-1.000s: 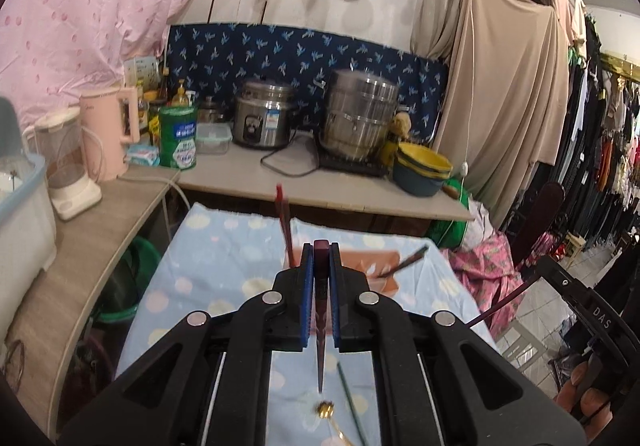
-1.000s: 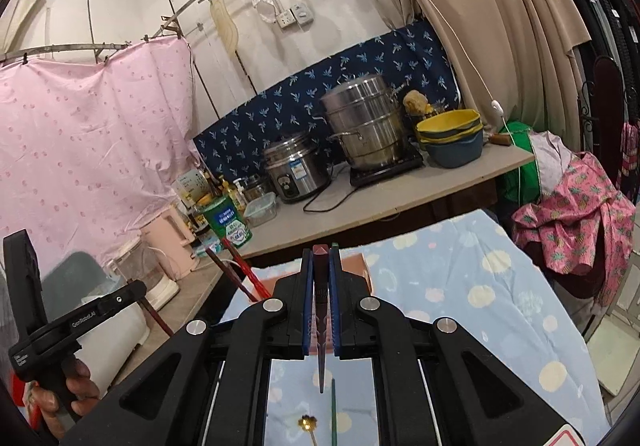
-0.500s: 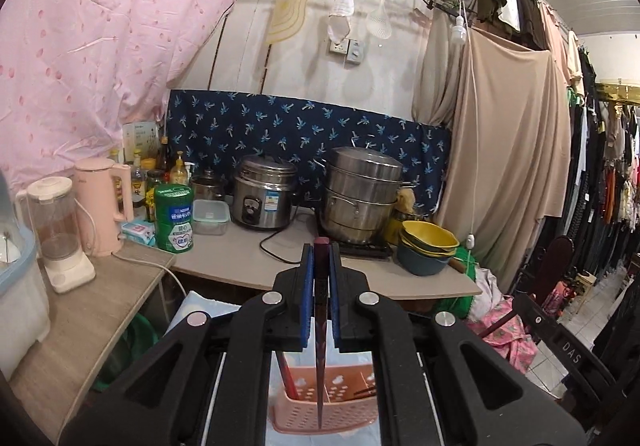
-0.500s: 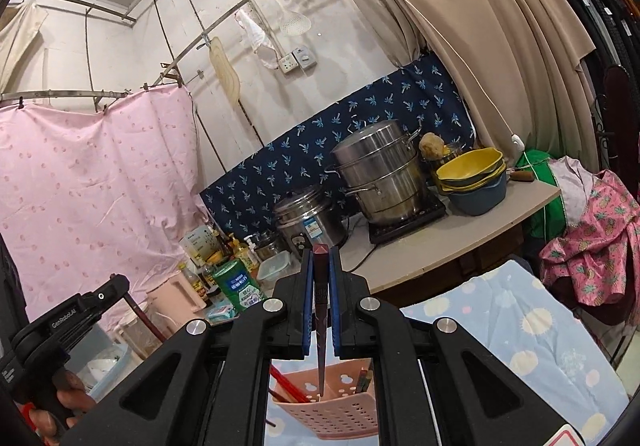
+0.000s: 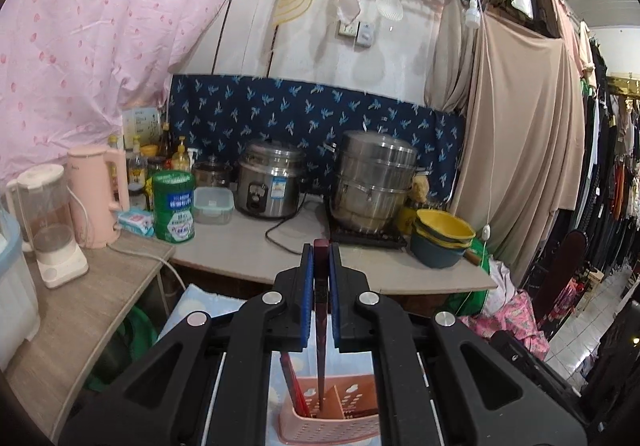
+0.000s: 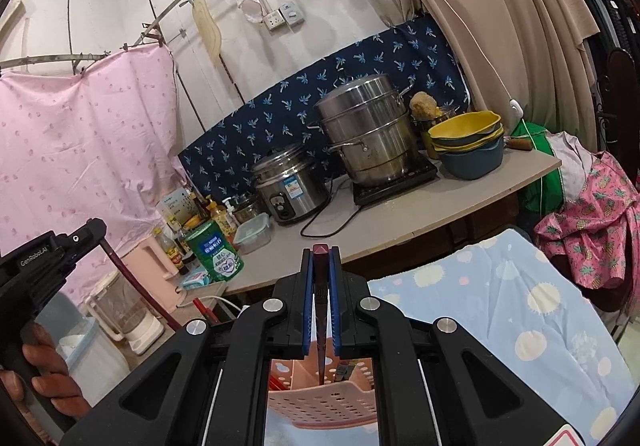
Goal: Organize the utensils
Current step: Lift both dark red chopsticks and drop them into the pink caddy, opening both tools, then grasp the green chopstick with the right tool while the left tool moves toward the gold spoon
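Observation:
My left gripper is shut on a dark red chopstick that hangs point down into a pink perforated utensil basket. Red chopsticks stand in the basket's left compartment. My right gripper is shut on another dark red chopstick, its tip inside the same basket, where a dark utensil also stands. The left gripper's body and its chopstick show at the left of the right wrist view.
The basket stands on a blue cloth with pale dots. Behind is a counter with a rice cooker, a steel steamer pot, yellow and blue bowls, a green tin, a pink kettle and a blender.
Both grippers have tilted up from looking down at the cloth to upright over the basket. Each chopstick now hangs with its tip lowered inside the basket.

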